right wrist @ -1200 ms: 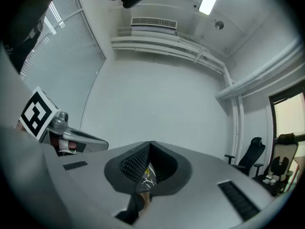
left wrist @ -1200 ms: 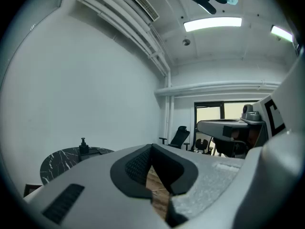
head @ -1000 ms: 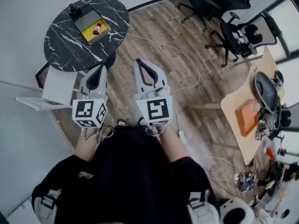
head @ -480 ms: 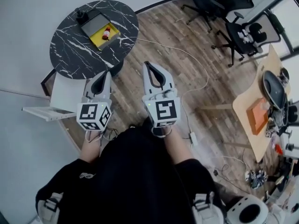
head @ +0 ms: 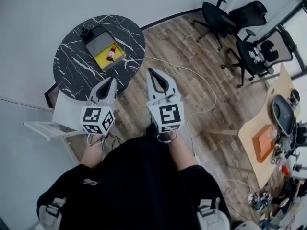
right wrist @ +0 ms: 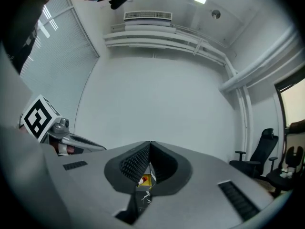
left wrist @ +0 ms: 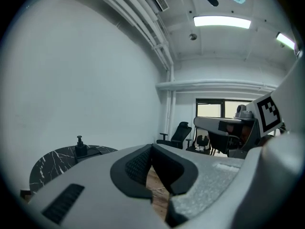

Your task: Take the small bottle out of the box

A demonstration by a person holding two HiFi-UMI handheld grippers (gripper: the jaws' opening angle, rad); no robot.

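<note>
A small red bottle (head: 111,53) lies in an open box (head: 116,60) with a yellow inside, on a round black marble table (head: 76,66) at the upper left of the head view. My left gripper (head: 112,80) is shut and empty, its tip over the table's near edge. My right gripper (head: 152,71) is also shut and empty, over the wooden floor to the right of the table. In the right gripper view, the bottle (right wrist: 142,179) and the yellow box (right wrist: 149,181) show through the gap below the shut right gripper (right wrist: 150,144). The left gripper (left wrist: 152,147) points past the table (left wrist: 47,163).
A small black object (head: 85,31) stands on the table behind the box's grey lid (head: 97,40). Office chairs (head: 225,16) stand at the back right, with a wooden desk (head: 261,143) at the right. A cable (head: 201,80) runs across the floor. A white frame (head: 48,128) sits left of me.
The table and box have come nearer and lower in the head view as I and both grippers moved toward them. Both grippers stayed shut.
</note>
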